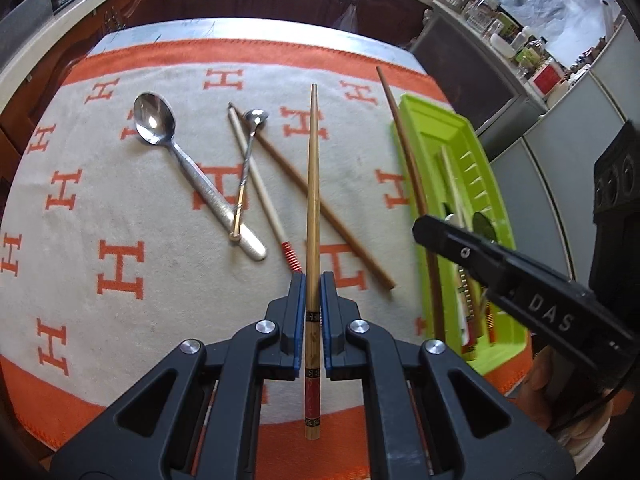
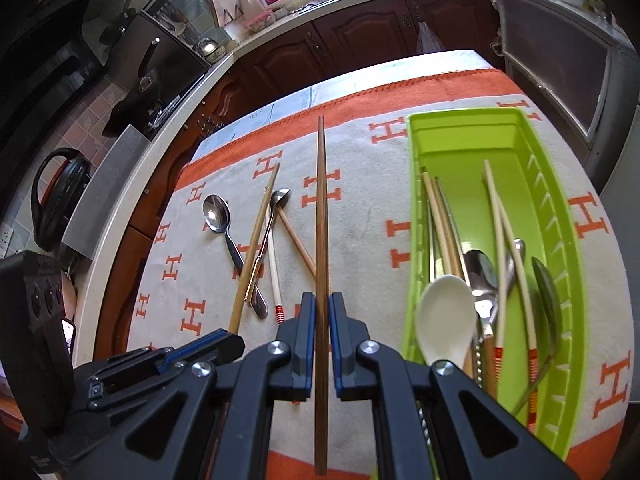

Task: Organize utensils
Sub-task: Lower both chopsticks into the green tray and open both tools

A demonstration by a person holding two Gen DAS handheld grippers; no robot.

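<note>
My left gripper [image 1: 312, 282] is shut on a light bamboo chopstick [image 1: 313, 184] with a red and black patterned end, held pointing away over the cloth. My right gripper [image 2: 321, 300] is shut on a dark brown chopstick [image 2: 321, 208], just left of the green tray [image 2: 464, 118]. The tray holds a white spoon [image 2: 444, 312], metal spoons and several chopsticks. Loose on the cloth lie a large metal spoon [image 1: 156, 122], a small spoon [image 1: 255, 115], a white chopstick with a red coil [image 1: 260, 196] and a brown chopstick [image 1: 340, 224]. The right gripper [image 1: 430, 232] also shows beside the tray [image 1: 432, 114].
An orange and white cloth [image 1: 120, 208] with H marks covers the table. Dark wooden cabinets [image 2: 360, 36] and a counter run behind it. A stove with pans [image 2: 152, 76] stands at the left. Grey cabinets [image 1: 560, 160] with jars stand to the right of the tray.
</note>
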